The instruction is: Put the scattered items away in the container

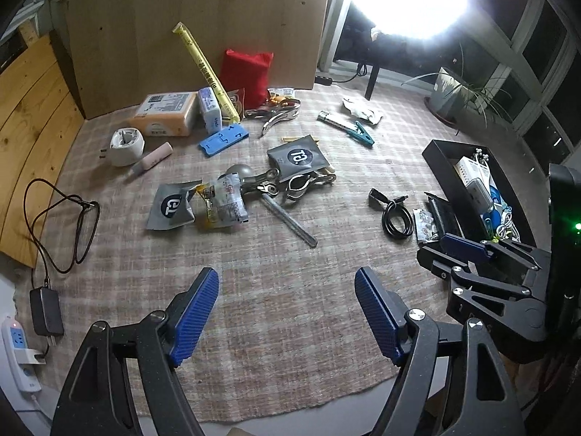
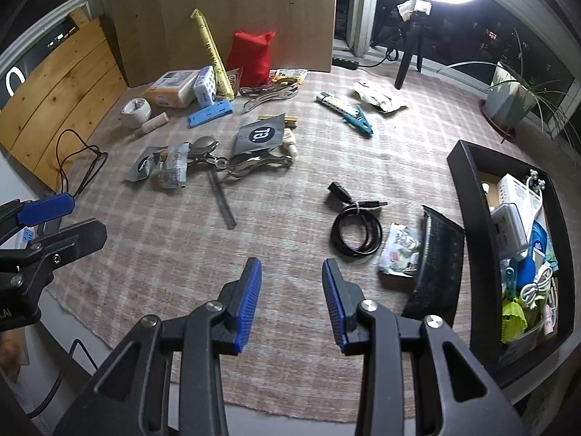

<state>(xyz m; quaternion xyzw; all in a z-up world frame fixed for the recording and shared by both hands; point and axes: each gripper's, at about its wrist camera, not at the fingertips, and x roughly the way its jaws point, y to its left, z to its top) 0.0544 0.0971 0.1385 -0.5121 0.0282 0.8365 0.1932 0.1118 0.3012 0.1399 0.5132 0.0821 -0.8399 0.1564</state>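
Scattered items lie on a checked mat: a coiled black cable, a metal ruler, grey sachets, metal clips, a teal peg and a snack packet. The black container at the right holds several things. My left gripper hangs wide open over bare mat near the front edge, nothing between its fingers. My right gripper is open and empty too, short of the cable and left of a black pouch.
A wooden board stands at the back with a red pouch, a yellow tube and a tissue pack before it. A thin wire and a power strip lie left. A potted plant stands back right.
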